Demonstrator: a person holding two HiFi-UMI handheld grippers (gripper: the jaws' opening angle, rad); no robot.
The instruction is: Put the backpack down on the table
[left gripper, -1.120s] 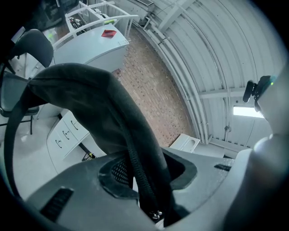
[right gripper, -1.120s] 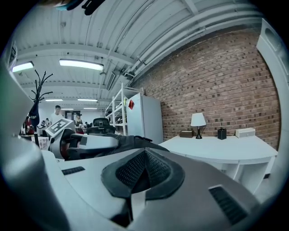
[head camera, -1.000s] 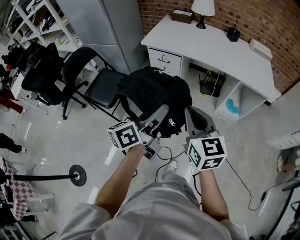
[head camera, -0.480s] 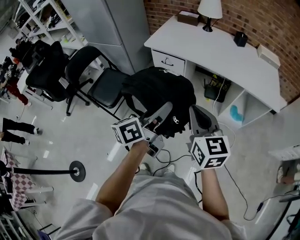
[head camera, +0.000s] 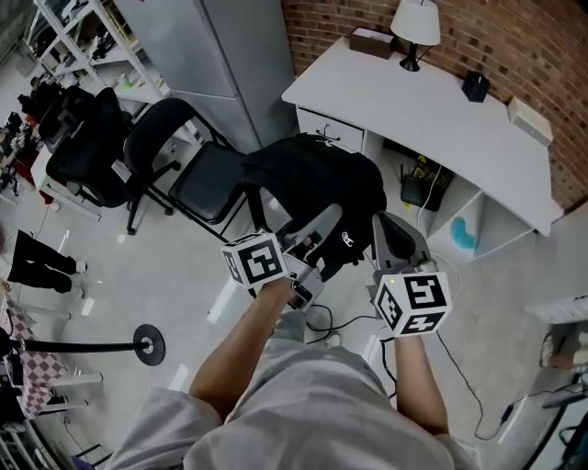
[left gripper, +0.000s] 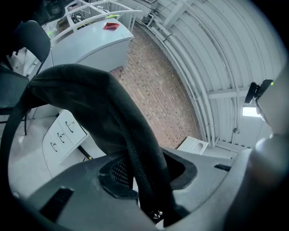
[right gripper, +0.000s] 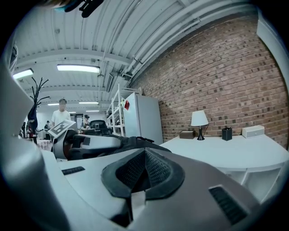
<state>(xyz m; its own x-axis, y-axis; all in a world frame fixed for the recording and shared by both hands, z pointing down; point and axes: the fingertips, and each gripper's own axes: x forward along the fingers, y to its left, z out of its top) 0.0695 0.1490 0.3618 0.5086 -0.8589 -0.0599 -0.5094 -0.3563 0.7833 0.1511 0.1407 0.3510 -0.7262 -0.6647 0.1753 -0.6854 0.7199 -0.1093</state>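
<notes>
The black backpack hangs in the air in front of me, above the floor between a black chair and the white table. My left gripper is shut on the backpack's black strap, which runs up between its pads to the bag's bulk. My right gripper sits just right of the bag, its jaws closed together with nothing between them. In the right gripper view the table top lies ahead, and the backpack lies to its left.
On the table stand a lamp, a brown box, a black pen holder and a white box. Black office chairs stand to the left beside a grey cabinet. Cables lie on the floor below.
Both grippers and the backpack have moved forward towards the table, which now shows closer. The grip on the strap is unchanged.
</notes>
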